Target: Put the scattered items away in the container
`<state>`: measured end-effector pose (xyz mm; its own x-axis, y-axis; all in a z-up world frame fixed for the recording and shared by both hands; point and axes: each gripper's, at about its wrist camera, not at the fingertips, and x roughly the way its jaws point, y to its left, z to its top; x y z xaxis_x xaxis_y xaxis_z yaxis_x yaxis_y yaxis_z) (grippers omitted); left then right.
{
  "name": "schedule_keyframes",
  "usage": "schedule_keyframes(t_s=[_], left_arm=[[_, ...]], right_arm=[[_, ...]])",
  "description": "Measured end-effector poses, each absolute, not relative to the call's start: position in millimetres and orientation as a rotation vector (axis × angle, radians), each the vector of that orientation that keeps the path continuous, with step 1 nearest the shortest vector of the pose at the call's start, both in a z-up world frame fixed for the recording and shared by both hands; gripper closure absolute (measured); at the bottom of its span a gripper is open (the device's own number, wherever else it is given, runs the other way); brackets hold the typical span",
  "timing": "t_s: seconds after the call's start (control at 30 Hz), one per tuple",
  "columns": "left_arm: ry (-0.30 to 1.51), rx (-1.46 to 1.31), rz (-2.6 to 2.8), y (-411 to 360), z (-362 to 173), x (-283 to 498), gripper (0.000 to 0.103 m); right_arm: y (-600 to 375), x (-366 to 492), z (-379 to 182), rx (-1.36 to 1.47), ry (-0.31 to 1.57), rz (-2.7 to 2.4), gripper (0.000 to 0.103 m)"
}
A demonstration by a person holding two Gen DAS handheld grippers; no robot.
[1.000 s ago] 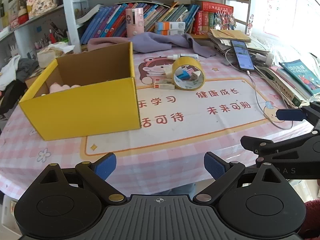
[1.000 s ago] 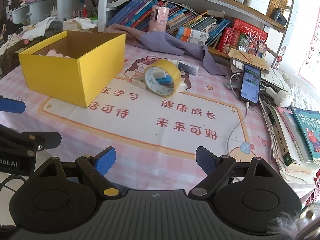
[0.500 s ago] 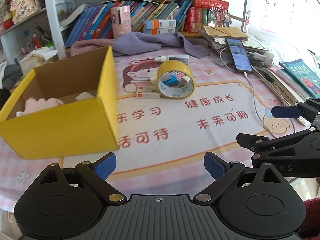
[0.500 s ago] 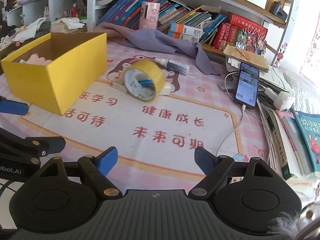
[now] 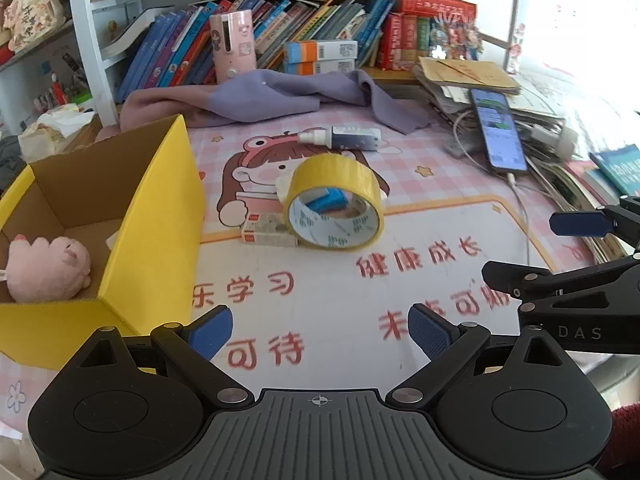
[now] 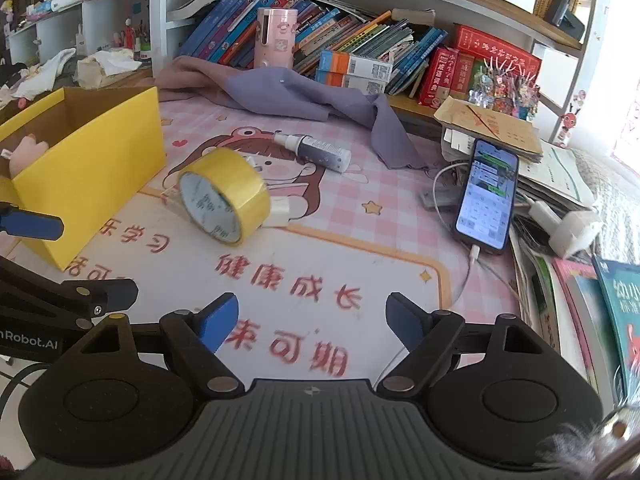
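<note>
A yellow tape roll (image 5: 334,208) (image 6: 226,196) stands on edge in the middle of the pink mat. A small flat box (image 5: 268,232) lies against it, and a spray bottle (image 5: 340,138) (image 6: 316,150) lies behind it. The yellow cardboard box (image 5: 152,240) (image 6: 92,168) sits at the left with a pink plush (image 5: 48,268) inside. My left gripper (image 5: 320,334) is open and empty, short of the tape. My right gripper (image 6: 312,322) hovers over the mat's red characters. Its jaws are closing with nothing between them.
A phone (image 5: 498,136) (image 6: 486,192) on a charging cable lies at the right beside stacked papers and books (image 6: 580,320). A purple cloth (image 5: 280,96) and a pink canister (image 5: 234,46) lie along the back below the bookshelf.
Both grippers have moved forward and to the right; the tape roll looks nearer and the yellow box has slid left in both views. The right jaws have narrowed a little.
</note>
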<state>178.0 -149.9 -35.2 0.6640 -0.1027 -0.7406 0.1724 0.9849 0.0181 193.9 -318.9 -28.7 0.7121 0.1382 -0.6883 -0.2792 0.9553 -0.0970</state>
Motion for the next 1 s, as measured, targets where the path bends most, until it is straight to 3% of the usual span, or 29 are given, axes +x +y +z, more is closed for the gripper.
schedule_keyframes(t_s=[1.0], left_arm=[[0.880, 0.014, -0.068, -182.9, -74.3, 290.2, 0.007]], right_arm=[[-371.6, 280.2, -46.5, -0.181, 0.771, 0.279, 0.024]])
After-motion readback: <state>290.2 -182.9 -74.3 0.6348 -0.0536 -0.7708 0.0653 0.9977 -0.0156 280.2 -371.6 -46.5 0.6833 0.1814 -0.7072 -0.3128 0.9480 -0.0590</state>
